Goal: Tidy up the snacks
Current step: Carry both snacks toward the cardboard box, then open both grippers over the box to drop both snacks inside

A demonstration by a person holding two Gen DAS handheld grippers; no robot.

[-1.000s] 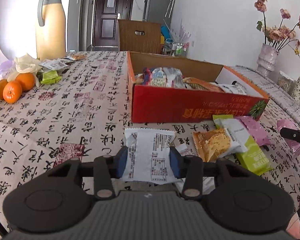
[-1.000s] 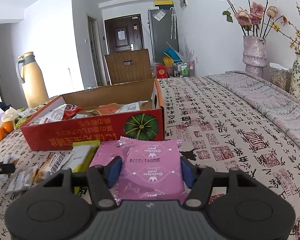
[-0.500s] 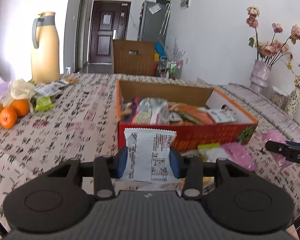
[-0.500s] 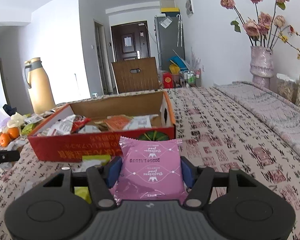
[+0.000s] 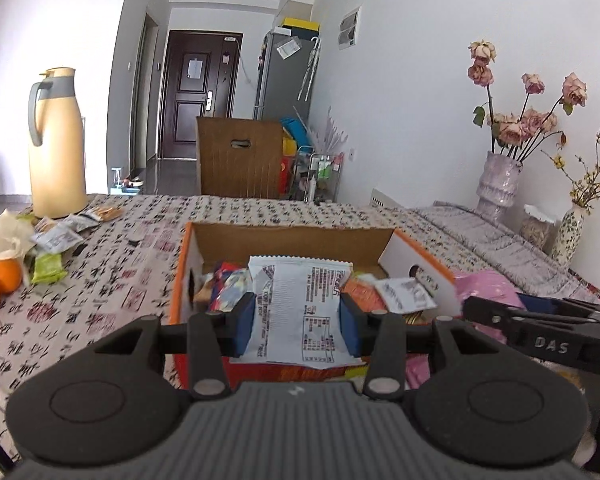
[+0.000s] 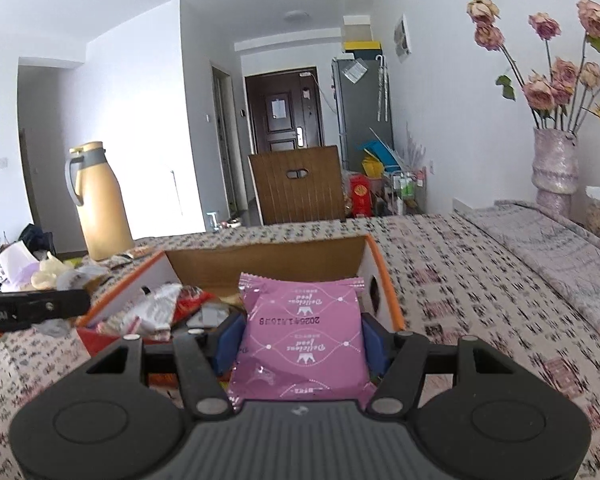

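My left gripper [image 5: 298,326] is shut on a white snack packet [image 5: 298,308] and holds it above the front edge of the red cardboard box [image 5: 292,236], which holds several snack packets. My right gripper [image 6: 302,340] is shut on a pink snack packet [image 6: 302,340] and holds it above the box's near right corner [image 6: 384,280]. The right gripper also shows at the right of the left wrist view [image 5: 540,332]. The left gripper's finger shows at the left of the right wrist view [image 6: 32,312].
A yellow thermos jug [image 5: 56,148] stands at the far left of the table. Oranges [image 5: 4,276] and loose packets [image 5: 56,240] lie left of the box. Vases with flowers [image 5: 500,184] stand at the right. A chair back [image 5: 240,156] rises behind the table.
Both grippers have risen from the table and moved forward over the box, each still holding its packet. The loose packets in front of the box have dropped out of sight.
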